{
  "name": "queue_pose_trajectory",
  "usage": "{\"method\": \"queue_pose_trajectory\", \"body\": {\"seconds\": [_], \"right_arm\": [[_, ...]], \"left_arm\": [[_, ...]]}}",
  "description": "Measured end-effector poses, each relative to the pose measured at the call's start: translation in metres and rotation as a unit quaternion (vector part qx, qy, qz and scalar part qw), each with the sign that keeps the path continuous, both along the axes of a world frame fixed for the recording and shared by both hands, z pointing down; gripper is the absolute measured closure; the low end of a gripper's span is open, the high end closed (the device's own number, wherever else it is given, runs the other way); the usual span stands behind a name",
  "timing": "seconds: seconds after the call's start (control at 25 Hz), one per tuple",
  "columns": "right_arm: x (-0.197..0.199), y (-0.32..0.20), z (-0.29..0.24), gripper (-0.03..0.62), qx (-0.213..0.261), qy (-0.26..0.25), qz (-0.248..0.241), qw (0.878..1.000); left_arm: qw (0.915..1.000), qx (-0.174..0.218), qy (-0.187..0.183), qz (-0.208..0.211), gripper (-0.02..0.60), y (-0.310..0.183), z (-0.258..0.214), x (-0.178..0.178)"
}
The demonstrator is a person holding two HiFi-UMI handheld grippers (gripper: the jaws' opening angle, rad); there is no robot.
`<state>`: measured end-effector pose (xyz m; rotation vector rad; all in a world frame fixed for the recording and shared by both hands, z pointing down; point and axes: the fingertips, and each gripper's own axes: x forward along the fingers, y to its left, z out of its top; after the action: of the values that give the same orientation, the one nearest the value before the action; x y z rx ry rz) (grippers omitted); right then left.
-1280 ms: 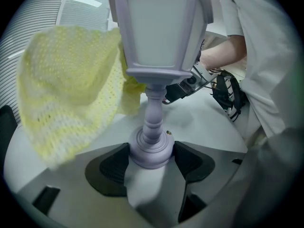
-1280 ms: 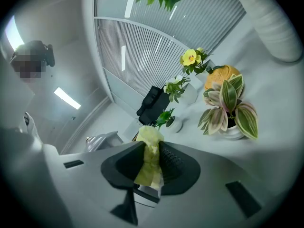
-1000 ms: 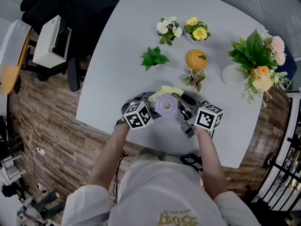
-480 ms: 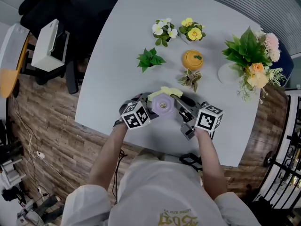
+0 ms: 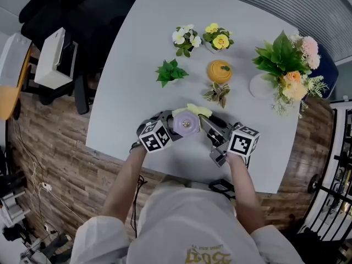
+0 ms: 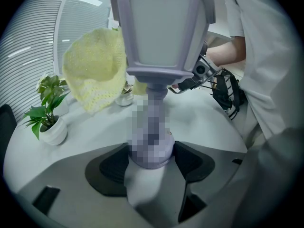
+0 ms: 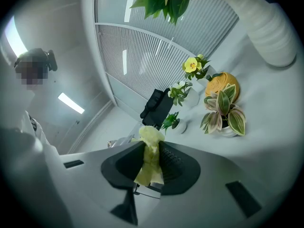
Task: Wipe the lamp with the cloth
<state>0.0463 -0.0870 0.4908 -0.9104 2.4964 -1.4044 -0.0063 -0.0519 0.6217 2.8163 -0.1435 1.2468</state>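
1. Left gripper (image 6: 151, 161) clenched on lavender lamp (image 6: 161, 32) at its base: narrow hold, lamp may twist under wiping pressure.
2. Right gripper (image 7: 151, 164), right of lamp, pinches yellow cloth (image 6: 95, 75) beside lamp's shade; thin bite, cloth could slip free.

- Place: looks like an office or test room; which of the two cannot be told.
- Head view, centre to 12 o'clock: large pale grey table (image 5: 126, 92) with rounded corners.
- 10 o'clock: black chair (image 5: 93, 10). Beside it, at 9 o'clock, a white box-shaped unit (image 5: 52, 59), type unclear.
- 7 to 9 o'clock: wood-pattern floor (image 5: 66, 164) with loose cables (image 5: 33, 180).
- 1 o'clock: ribbed grey wall panel (image 5: 286, 4); the same ribbing fills the background of the right gripper view.
- 4 o'clock: black metal frame (image 5: 335, 197) at the picture edge.
- Right gripper view, 9 o'clock: strip ceiling light (image 7: 71, 103).
- Table decor: small potted plant (image 5: 169, 72) near centre, bouquet (image 5: 286, 65) at 2 o'clock.
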Motion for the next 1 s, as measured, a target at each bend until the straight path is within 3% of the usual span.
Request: {"method": "queue_pose_trajectory", "body": {"seconds": [0.76,1.0], "right_arm": [[0.0,0.019,-0.011,0.495,0.003,-0.022,-0.019,1.0],[-0.001,0.02,-0.004,0.494,-0.002,-0.007,-0.021,1.0]], "left_arm": [[1.0,-0.001,-0.001,-0.001,0.276,0.0,0.0,0.0],[1.0,-0.002,-0.001,-0.001,0.276,0.0,0.0,0.0]]}}
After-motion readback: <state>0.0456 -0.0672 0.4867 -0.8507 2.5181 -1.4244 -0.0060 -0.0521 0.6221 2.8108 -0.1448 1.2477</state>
